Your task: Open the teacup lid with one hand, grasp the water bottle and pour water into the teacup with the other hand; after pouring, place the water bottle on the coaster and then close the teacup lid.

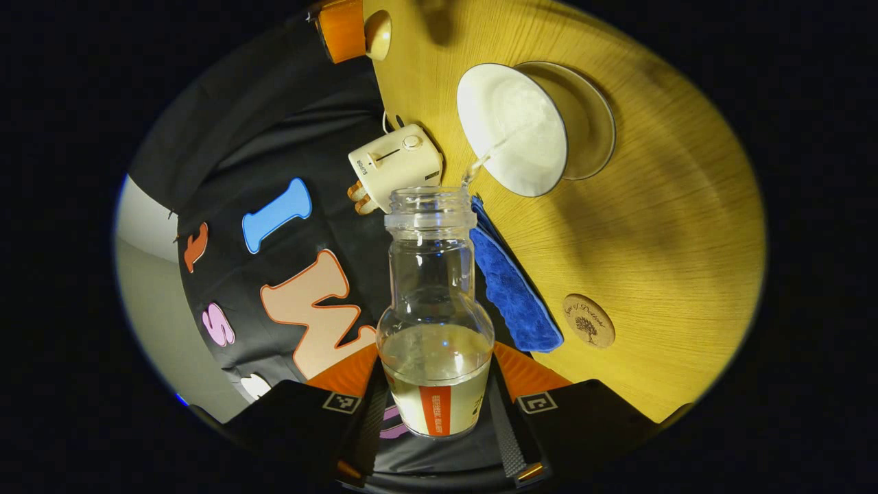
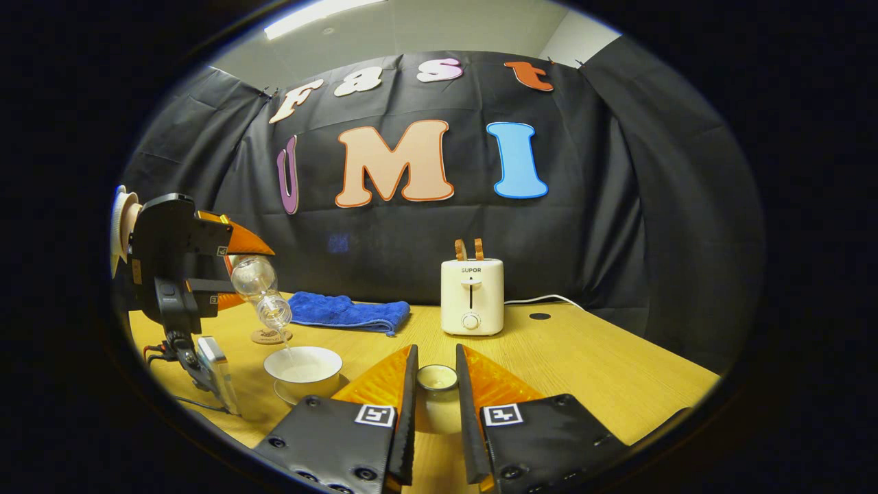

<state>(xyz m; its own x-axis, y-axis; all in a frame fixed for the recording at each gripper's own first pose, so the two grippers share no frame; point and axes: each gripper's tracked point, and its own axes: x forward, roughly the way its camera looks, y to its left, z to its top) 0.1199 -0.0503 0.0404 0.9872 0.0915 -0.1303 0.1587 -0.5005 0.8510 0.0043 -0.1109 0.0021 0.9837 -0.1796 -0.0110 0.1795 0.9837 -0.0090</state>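
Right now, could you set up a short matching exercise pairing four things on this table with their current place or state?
Things:
1. water bottle
2. teacup
3. teacup lid
4. coaster

States:
a. bare on the table beside the blue cloth
b. tilted, pouring
c. between the right gripper fingers
d. uncovered on its saucer, receiving water

Pairs: 1-b, 2-d, 3-c, 4-a

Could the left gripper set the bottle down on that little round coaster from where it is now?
Probably yes. The left gripper holds the bottle, tilted and pouring into the teacup. The coaster lies bare on the table beside the blue cloth, with nothing on it.
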